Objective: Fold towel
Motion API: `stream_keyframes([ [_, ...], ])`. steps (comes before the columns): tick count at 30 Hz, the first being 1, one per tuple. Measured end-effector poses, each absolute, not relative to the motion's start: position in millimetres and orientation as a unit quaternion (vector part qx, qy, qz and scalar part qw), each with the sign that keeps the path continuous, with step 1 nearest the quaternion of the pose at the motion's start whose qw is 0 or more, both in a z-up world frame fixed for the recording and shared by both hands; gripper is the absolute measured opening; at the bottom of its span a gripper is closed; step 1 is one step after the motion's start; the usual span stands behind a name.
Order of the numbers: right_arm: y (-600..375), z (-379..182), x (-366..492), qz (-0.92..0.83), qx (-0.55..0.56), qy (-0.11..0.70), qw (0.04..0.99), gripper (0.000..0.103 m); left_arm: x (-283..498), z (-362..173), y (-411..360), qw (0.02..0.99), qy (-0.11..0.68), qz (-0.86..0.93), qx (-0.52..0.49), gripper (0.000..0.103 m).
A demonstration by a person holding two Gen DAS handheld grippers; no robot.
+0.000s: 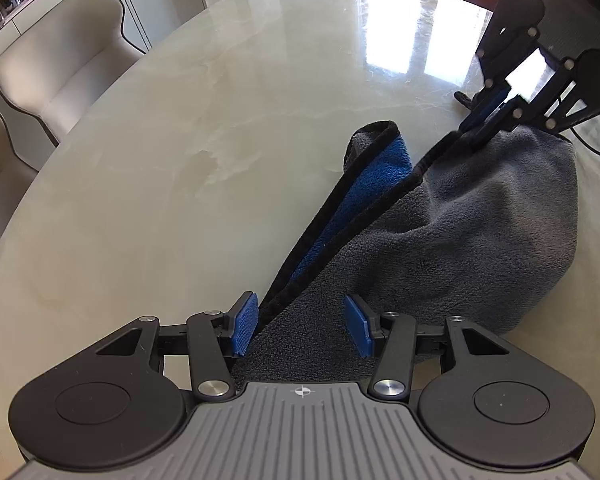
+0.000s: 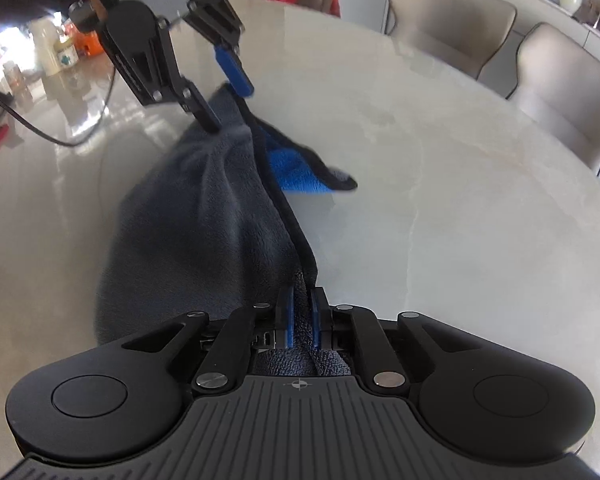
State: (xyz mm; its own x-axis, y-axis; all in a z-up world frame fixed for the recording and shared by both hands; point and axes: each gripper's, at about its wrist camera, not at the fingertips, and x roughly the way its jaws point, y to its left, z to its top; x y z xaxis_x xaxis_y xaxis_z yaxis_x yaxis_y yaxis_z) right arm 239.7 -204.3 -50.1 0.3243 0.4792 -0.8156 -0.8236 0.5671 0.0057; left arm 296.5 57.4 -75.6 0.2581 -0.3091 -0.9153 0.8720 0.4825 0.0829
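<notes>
- The towel [image 1: 460, 232], grey with a blue underside and black trim, lies bunched on the pale marble surface [image 1: 180, 140], folded roughly in half with the blue face showing in the gap between its two edges.
- The left tool [image 1: 302, 330] has its blue pads [image 1: 244, 324] spread apart; the towel's near corner lies between them, its trimmed edge just beside the left-hand pad, and nothing is gripped.
- In the right wrist view the same left tool [image 2: 230, 104] hangs tilted over the towel's far end, jaws parted, one finger touching the cloth.
- The right tool [image 2: 302, 318] is pressed together on the towel [image 2: 204, 232], a fold of grey cloth and black trim pinched between its pads [image 2: 289, 320].
- From the left wrist view the right tool [image 1: 486, 120] shows at the towel's far corner, fingers close on the trimmed edge.
- Between the two tools the cloth sags in soft folds, its body resting on the surface.
- Beige chairs [image 2: 452, 24] stand around the surface's far rim.
- A black cable [image 2: 40, 128] trails across the surface near the left tool.
</notes>
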Motion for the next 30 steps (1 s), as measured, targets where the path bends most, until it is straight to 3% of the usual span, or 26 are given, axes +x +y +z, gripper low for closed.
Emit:
stream_keyframes([
  [6,-204.4,-22.6,224.0,0.416,-0.198,0.396,0.794,0.009,291.8,-78.3,48.0,0.727,0.447,-0.414,0.318,0.053],
  [10,-197.6,-17.9,217.3,0.421,-0.195,0.397,0.792,0.009,286.7,-77.9,42.8,0.716,0.436,-0.428,0.338,0.061],
  [14,-196.8,-20.1,211.7,0.423,-0.185,0.411,0.786,0.009,288.9,-84.5,38.2,0.709,0.435,-0.412,0.37,0.061],
  [26,-182.9,-41.2,196.0,0.438,-0.168,0.446,0.762,0.01,305.8,-95.4,39.2,0.712,0.47,-0.393,0.343,0.061],
  [29,-183.4,-44.9,197.2,0.433,-0.165,0.45,0.764,0.01,306.5,-99.2,38.9,0.702,0.489,-0.403,0.323,0.053],
  [30,-183.9,-45.5,197.8,0.432,-0.163,0.451,0.764,0.01,306.2,-100.7,38.5,0.697,0.497,-0.408,0.318,0.037],
])
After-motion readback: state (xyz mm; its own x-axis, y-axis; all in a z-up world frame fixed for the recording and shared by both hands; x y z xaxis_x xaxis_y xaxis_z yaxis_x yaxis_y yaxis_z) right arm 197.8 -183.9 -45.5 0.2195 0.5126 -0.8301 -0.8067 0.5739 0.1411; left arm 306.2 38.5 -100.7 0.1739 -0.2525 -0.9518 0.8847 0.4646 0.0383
